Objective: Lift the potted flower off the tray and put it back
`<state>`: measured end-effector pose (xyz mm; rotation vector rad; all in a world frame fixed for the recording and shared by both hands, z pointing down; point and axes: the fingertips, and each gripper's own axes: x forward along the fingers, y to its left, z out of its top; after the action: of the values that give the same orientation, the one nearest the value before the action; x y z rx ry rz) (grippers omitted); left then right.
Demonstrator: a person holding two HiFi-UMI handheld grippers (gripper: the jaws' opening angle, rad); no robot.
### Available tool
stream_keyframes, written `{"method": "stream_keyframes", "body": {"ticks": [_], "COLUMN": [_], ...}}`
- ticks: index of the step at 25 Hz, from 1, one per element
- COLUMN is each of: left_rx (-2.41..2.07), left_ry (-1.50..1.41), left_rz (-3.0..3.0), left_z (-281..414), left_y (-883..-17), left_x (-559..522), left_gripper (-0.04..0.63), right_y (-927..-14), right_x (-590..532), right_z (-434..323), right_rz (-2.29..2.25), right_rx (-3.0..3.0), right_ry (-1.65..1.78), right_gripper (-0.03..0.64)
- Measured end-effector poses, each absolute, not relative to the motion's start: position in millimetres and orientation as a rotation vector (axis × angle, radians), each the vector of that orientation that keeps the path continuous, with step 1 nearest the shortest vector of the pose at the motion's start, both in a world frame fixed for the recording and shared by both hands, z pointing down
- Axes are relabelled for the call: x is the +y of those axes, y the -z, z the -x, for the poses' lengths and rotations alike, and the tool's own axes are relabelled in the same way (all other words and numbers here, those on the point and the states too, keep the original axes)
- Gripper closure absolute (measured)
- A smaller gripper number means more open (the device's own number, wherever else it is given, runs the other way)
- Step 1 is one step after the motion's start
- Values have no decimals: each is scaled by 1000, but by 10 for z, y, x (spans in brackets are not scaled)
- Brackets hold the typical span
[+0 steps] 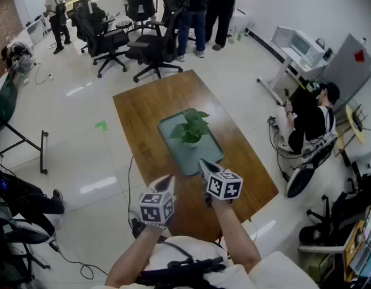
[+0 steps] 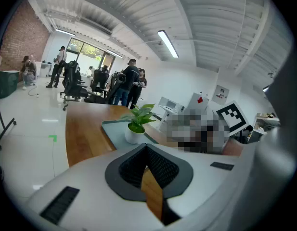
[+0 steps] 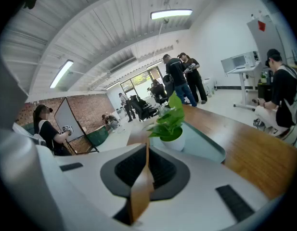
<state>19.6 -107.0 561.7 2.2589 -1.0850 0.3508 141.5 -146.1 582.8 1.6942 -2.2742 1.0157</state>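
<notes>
The potted flower (green leaves, white pot) stands upright on the pale-green tray.

I record a glossy pale floor around a wooden table. Black office chairs stand at the far side and a white desk at right. A brick wall is on the left. One ceiling strip light is lit, and the far windows are bright.

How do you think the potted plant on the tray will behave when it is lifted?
The white pot looks smooth and rounded, so it may slip in a light grip. The leaves spread wider than the pot, so it probably tips if pushed high up. On the flat tray, a low push would likely slide it.
</notes>
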Motion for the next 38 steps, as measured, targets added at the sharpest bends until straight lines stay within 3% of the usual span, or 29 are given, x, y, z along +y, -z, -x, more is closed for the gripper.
{"method": "stream_keyframes", "body": {"ticks": [6,11,14,17,38], "left_rx": [-1058,-1035,-1031,-1029,-1061], "left_ry": [-343,-355,-348,-351,-381], "left_rz": [-2288,-2306,-2302,-2294,-2176], "left_z": [-364,-486,-525,-567,-510], "left_y": [-5539,-5513,-5521,-5588,-5970], "left_x": [-1299,-1498,-1604,-1686,-1874], "left_gripper": [600,600,600,600,600], "right_y": [-5788,-5802,-5917,-6095,-6875], "right_x": [-1751,-2004,-2139,-2268,-2953], "right_z": [-1647,-1777,-1862,-1936,-2129], "right_rz": [-1748,-1782,-1806,-1813,-1915], "right_rx": [-2240,-2198,-2165,-2134,-2028], "right_ry": [-987,-992,-1029,-1081,-1455], "right_gripper": [571,508,504,436,465]}}
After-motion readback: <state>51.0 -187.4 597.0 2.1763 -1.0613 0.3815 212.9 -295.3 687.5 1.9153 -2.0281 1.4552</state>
